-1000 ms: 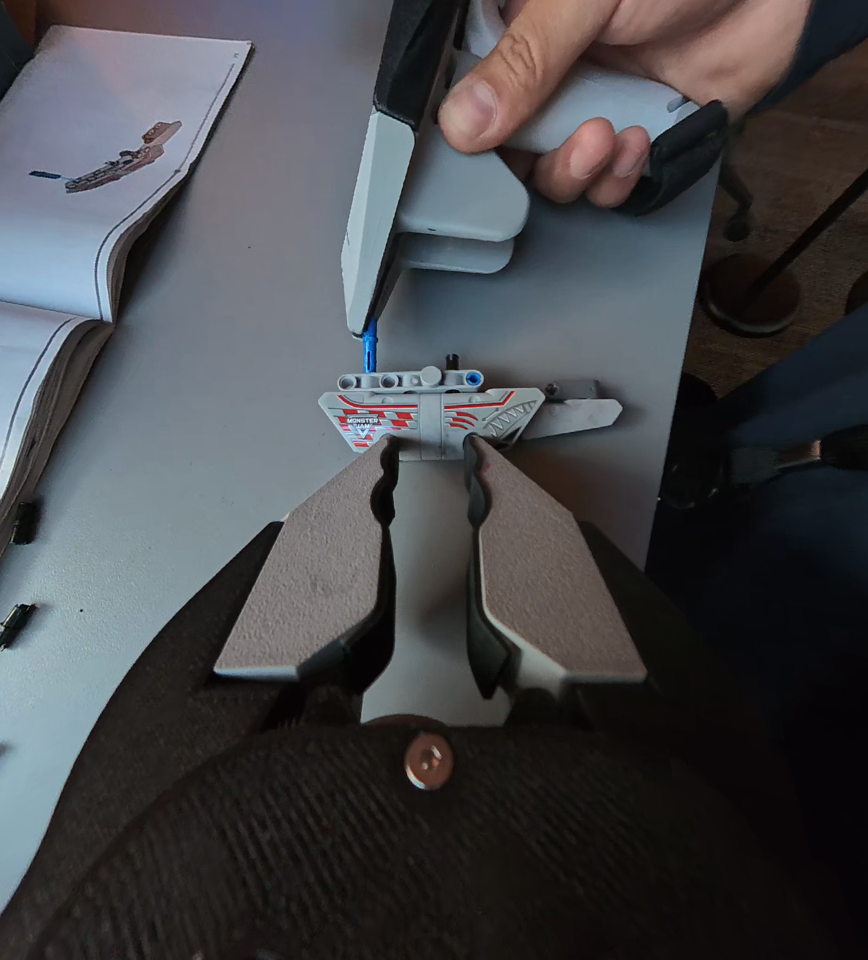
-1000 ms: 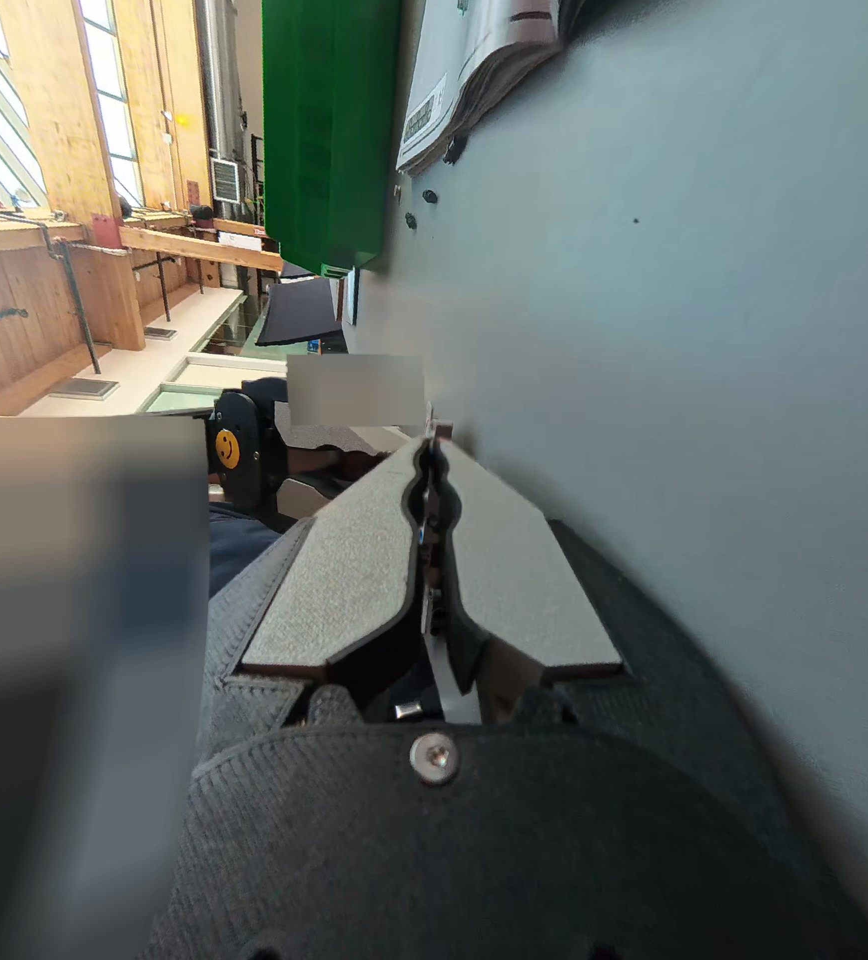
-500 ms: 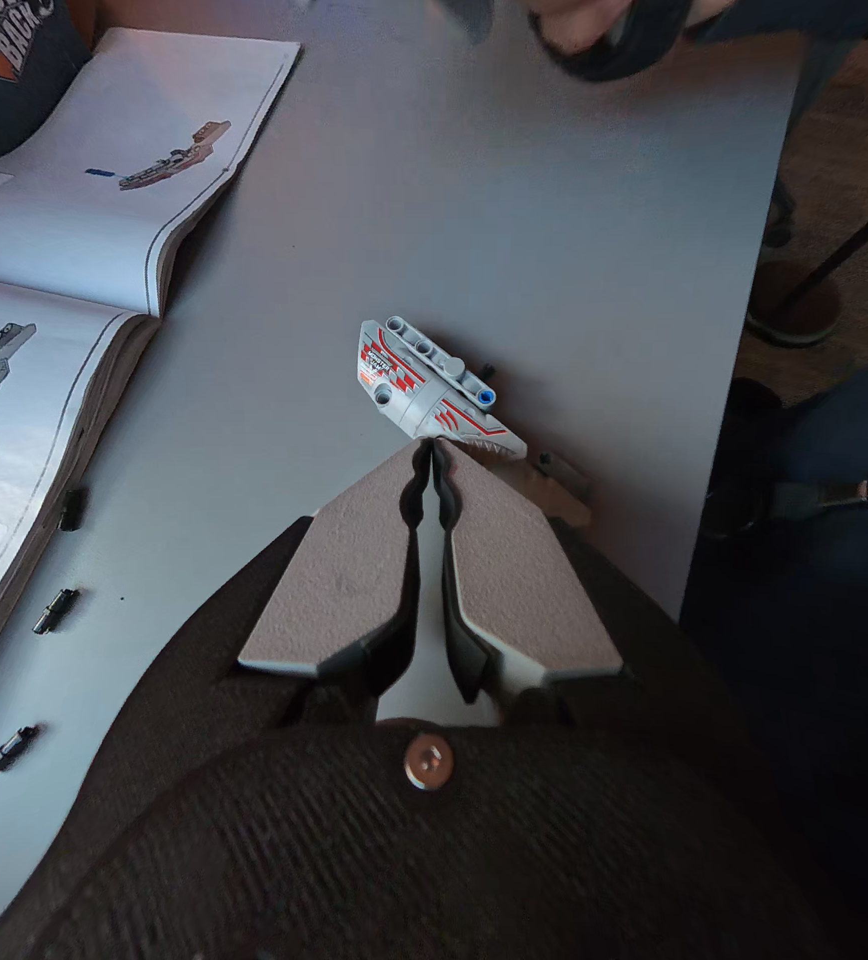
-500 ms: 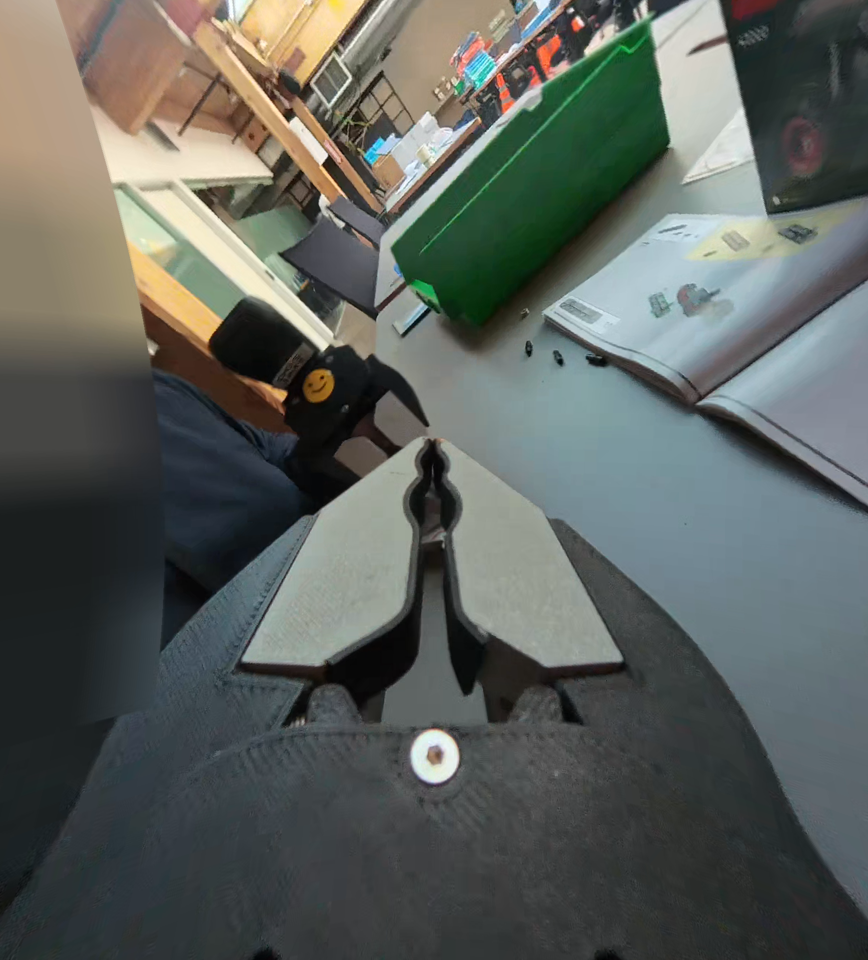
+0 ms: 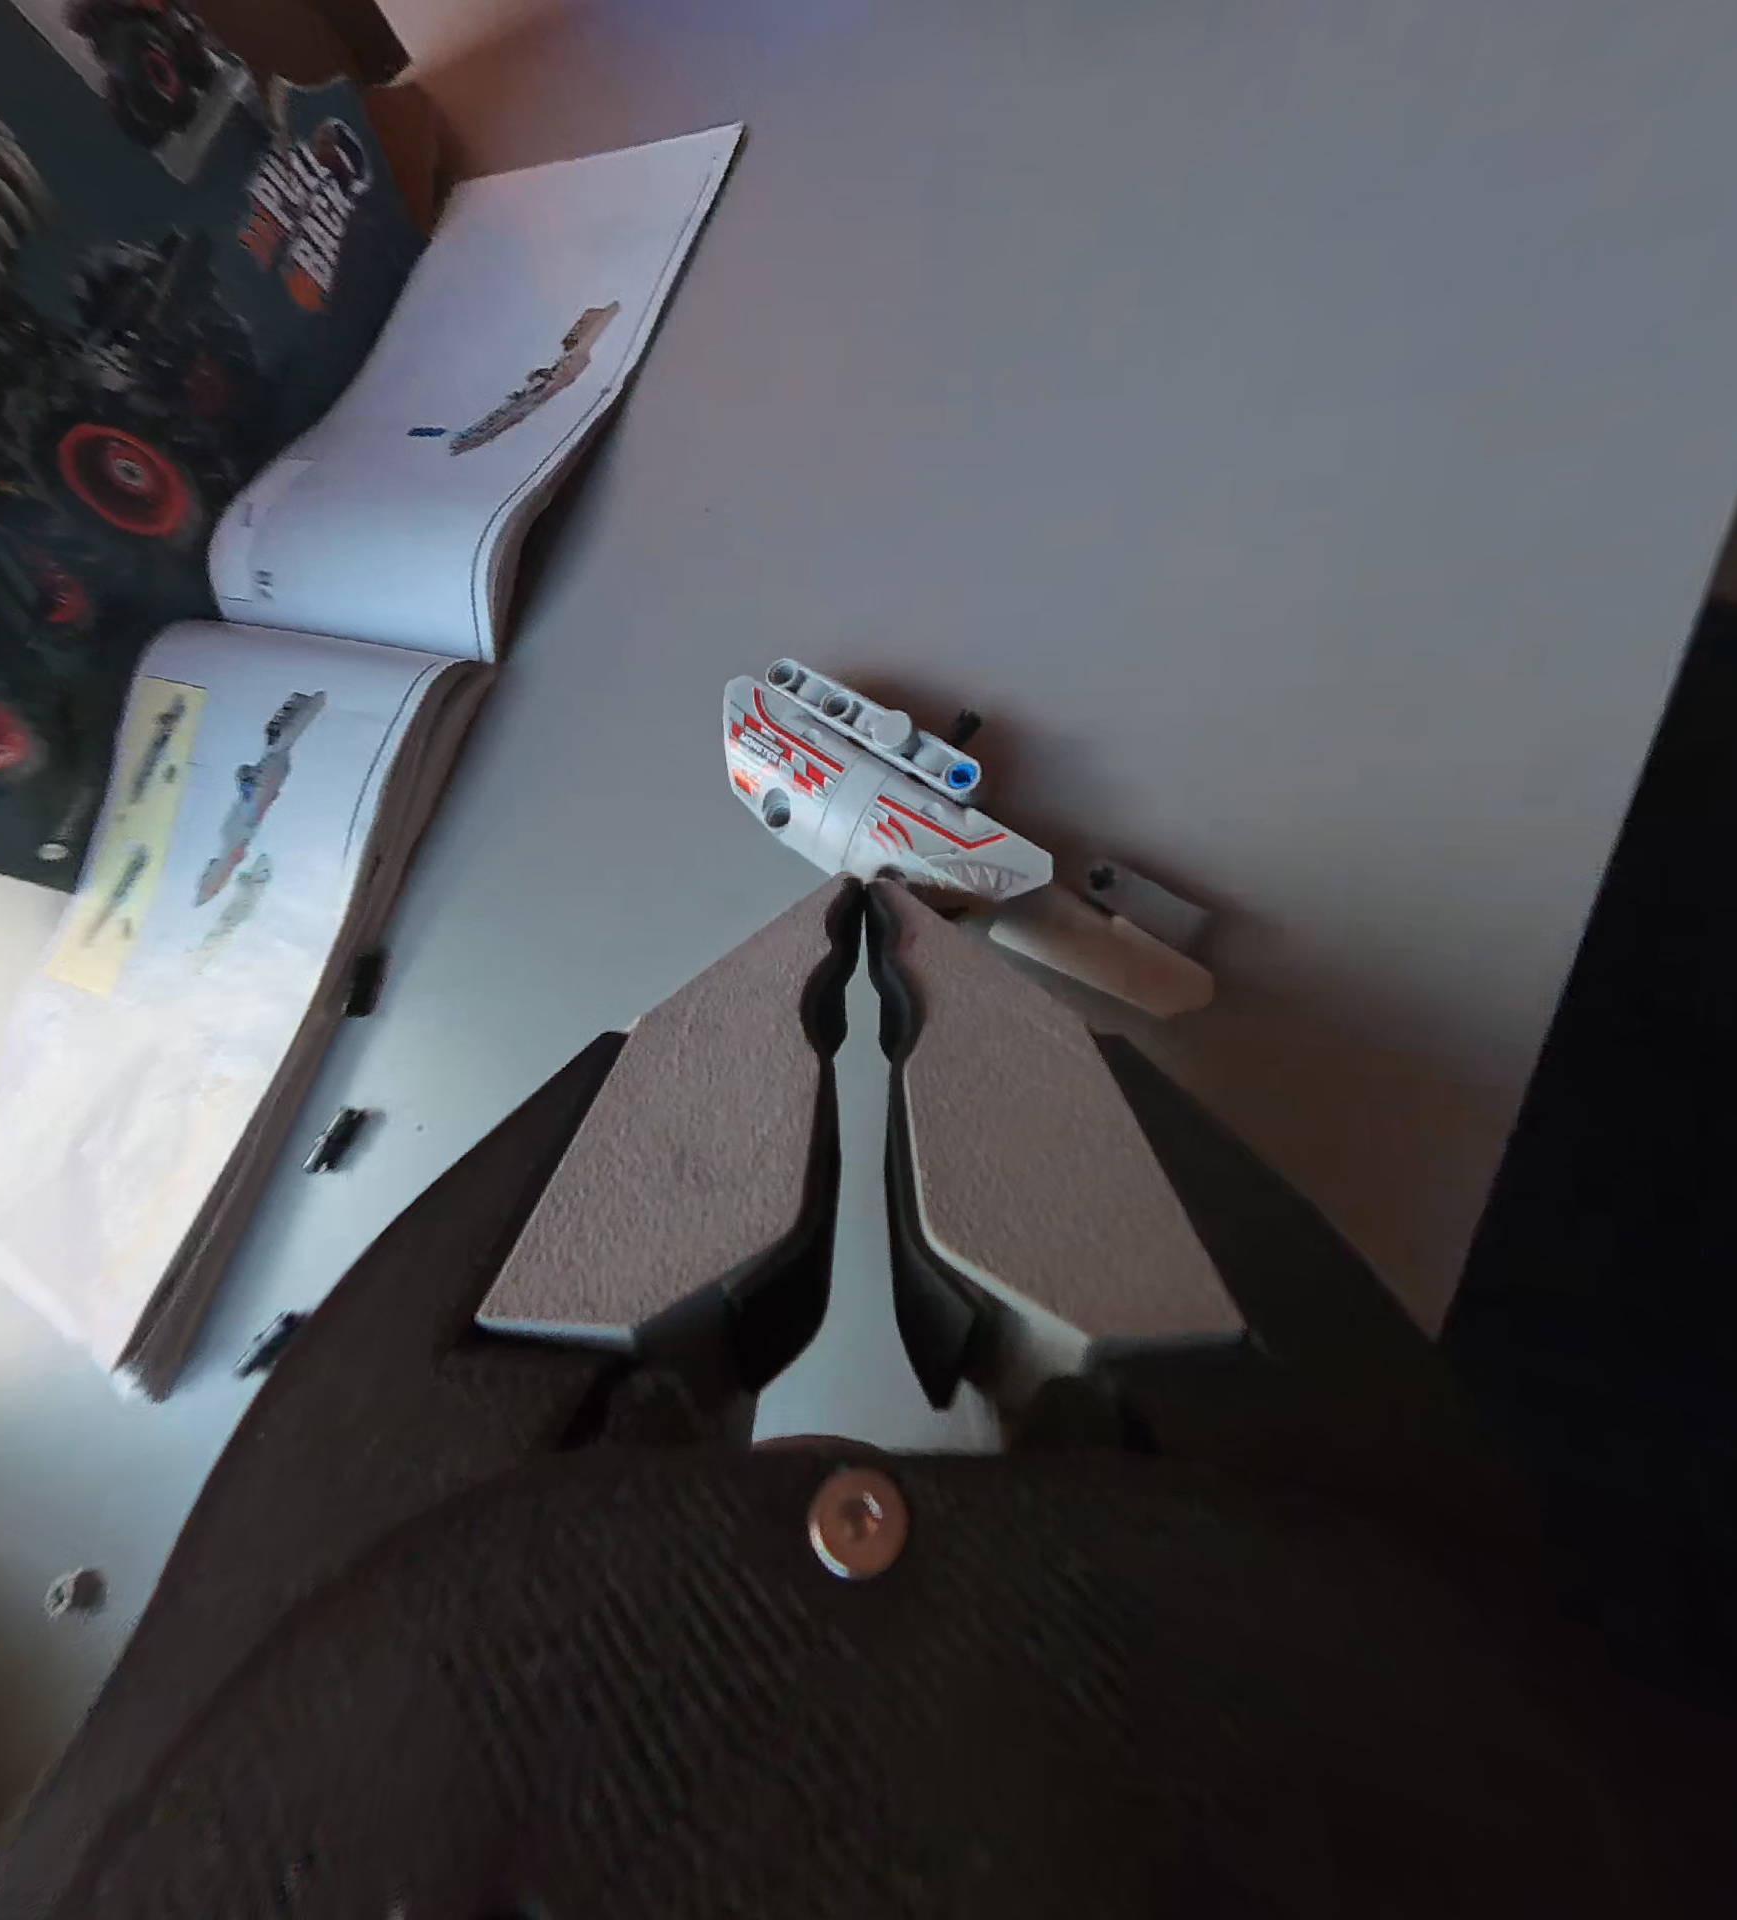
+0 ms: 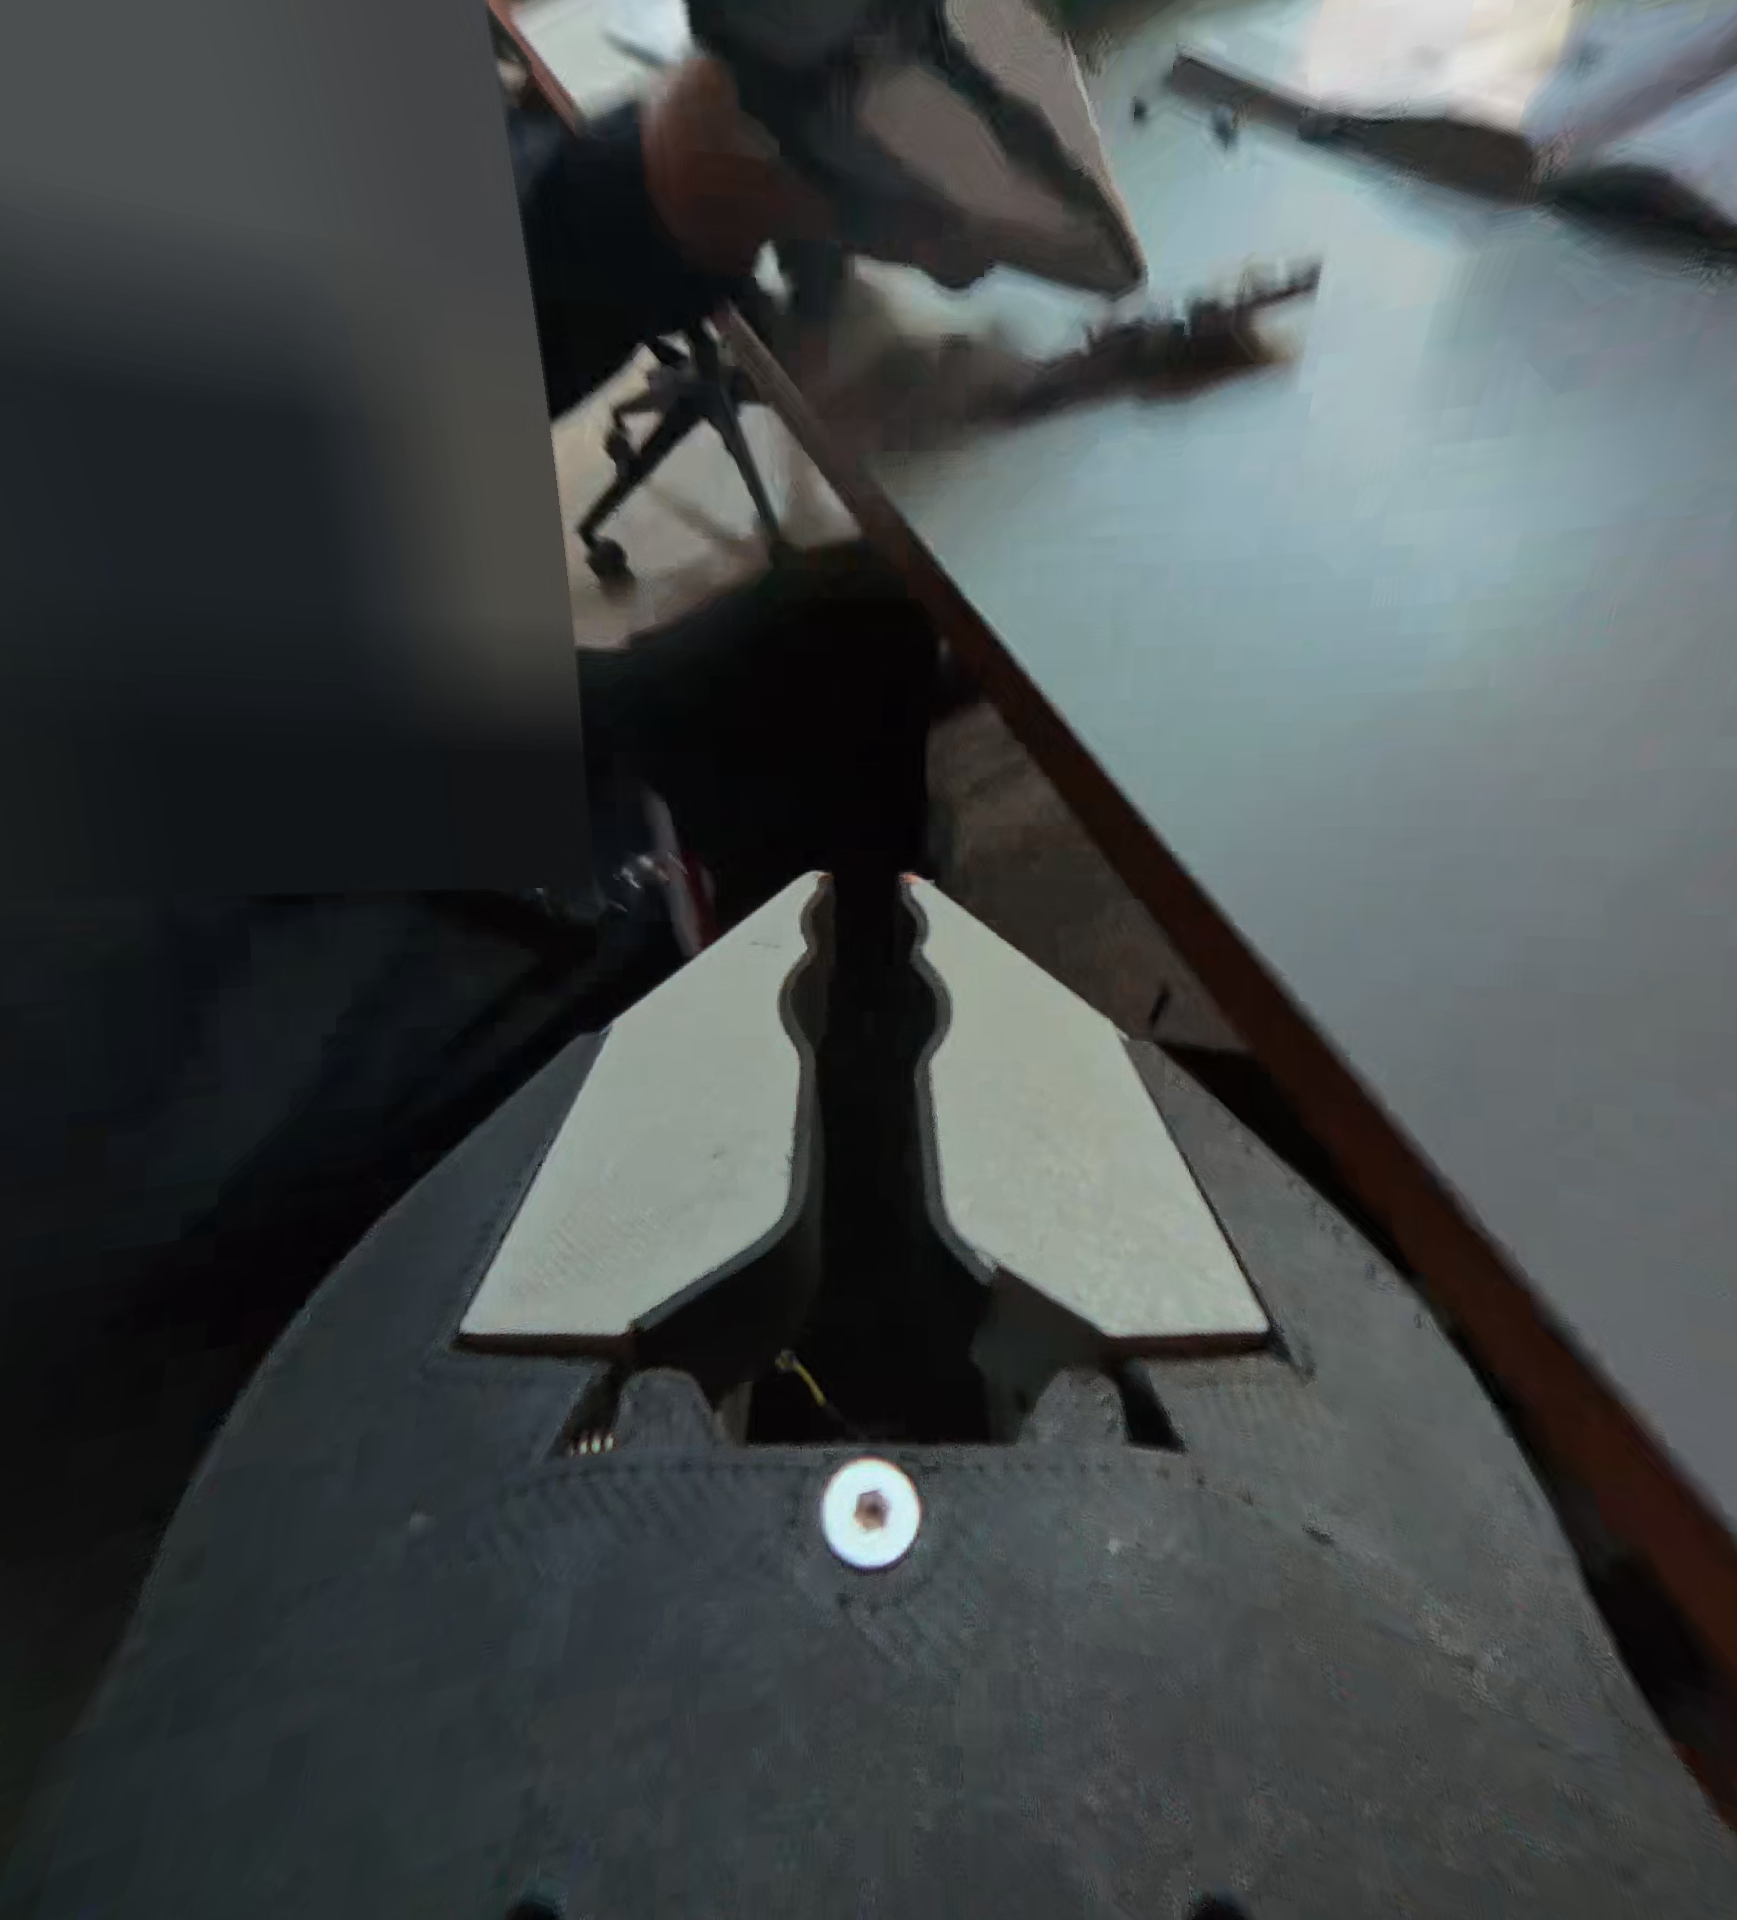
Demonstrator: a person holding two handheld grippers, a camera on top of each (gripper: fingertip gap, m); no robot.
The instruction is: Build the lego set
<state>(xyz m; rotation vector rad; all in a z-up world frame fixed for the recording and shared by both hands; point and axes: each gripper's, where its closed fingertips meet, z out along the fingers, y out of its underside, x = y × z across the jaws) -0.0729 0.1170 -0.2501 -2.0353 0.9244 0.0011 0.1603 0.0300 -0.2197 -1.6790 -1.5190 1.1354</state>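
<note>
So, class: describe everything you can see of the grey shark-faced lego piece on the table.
The lego piece is a small grey plastic assembly: a curved panel with red stripes and a toothed shark mouth, topped by a grey beam with round holes and a blue pin at one end. It lies slantwise on the grey table. The shut left gripper is at its lower edge; whether it pinches it is unclear.

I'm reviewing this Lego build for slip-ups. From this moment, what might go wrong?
1. The left gripper is shut with its tips at the shark panel's lower edge; a push might slide it over the table rather than seat anything.
2. A loose grey piece lies near the table's edge and might get knocked off.
3. The right gripper, open and empty, hangs off the table, in a blurred view; returning, it might clip the edge.
</note>
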